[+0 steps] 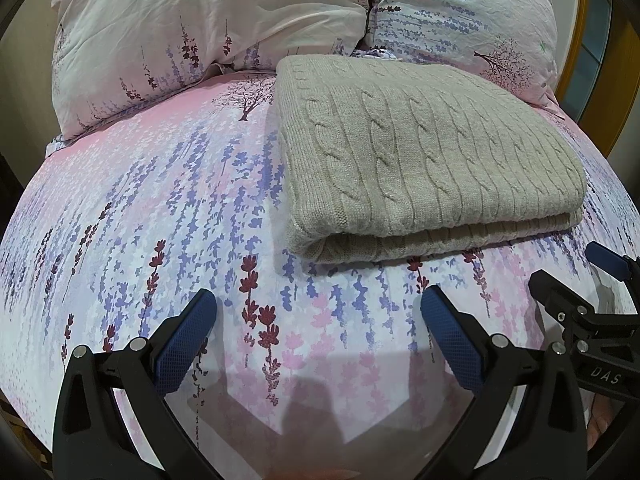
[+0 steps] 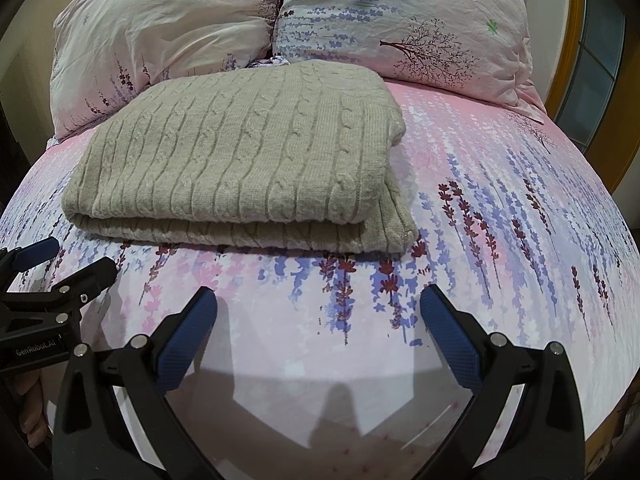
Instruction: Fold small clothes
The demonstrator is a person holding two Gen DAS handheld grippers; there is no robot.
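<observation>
A beige cable-knit sweater (image 1: 424, 152) lies folded into a thick, roughly rectangular bundle on the bed sheet (image 1: 160, 208), its top face ribbed with raised braided cables and its near edge showing stacked soft layers with a rounded fold. It sits toward the far half of the bed, just in front of two pillows (image 1: 208, 28), and in the right wrist view its far edge appears to reach the seam where the pillows meet, though whether it touches them is hard to tell. The sheet is smooth printed cotton in pink and white with hanging lavender sprigs and small bare trees; the pillowcases carry the same print and look crumpled. The left gripper (image 1: 318, 312) hangs above the near sheet with its jaws spread wide and nothing between them, the blue pads (image 1: 182, 344) finely cross-hatched against matte black plastic arms. The right gripper (image 2: 318, 312) is likewise parted and empty, near the sweater's front edge without touching it. Each gripper shows partly in the other's view, cut off at the frame edge. A wooden frame (image 2: 576, 60) curves at far right, heavily distorted, and the lower corners of both views are dark and unreadable.
</observation>
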